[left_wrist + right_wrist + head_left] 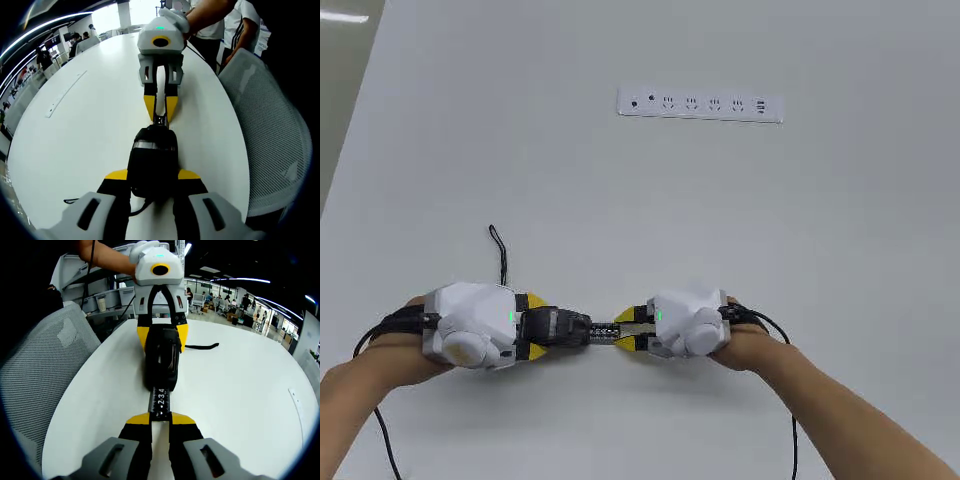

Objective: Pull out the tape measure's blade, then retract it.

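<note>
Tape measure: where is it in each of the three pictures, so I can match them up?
Head view: tape measure, bottom centre, in the left gripper's jaws.
Left gripper view: lower centre, between its own jaws.
Right gripper view: upper centre, beyond the blade.
Shared landmark: that short pulled-out blade.

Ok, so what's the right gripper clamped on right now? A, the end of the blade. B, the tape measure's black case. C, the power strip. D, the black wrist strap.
A: in the right gripper view the right gripper has its yellow-tipped jaws closed on the end of the blade, while the left gripper holds the black case.
</note>
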`<state>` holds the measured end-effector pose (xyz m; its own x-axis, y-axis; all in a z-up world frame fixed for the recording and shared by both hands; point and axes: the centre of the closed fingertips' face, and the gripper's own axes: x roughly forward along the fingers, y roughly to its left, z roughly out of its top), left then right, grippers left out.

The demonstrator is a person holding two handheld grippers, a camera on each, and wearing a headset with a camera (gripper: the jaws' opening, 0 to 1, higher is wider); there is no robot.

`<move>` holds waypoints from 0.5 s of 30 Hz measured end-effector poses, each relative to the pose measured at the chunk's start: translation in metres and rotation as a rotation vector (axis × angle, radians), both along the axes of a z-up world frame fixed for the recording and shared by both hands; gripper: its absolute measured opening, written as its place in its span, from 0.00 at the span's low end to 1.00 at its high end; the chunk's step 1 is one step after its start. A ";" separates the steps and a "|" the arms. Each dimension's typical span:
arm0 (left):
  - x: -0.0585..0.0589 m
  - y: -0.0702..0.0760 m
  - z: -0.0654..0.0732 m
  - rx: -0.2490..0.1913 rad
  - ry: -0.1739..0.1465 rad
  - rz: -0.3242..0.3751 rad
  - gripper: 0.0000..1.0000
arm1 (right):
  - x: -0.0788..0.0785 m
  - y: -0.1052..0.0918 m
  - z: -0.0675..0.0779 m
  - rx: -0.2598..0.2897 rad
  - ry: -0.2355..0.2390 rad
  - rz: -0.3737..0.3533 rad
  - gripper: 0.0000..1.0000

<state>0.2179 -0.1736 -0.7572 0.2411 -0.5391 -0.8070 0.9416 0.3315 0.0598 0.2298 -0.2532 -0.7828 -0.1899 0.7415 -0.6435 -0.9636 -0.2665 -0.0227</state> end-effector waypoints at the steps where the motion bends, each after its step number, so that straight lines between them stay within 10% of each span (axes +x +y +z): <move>1: 0.000 0.000 0.000 0.000 0.000 0.000 0.28 | 0.000 -0.001 0.000 0.000 0.000 0.000 0.09; 15: 0.000 0.000 0.001 0.000 -0.001 0.002 0.28 | 0.002 -0.017 0.002 -0.002 -0.003 -0.008 0.09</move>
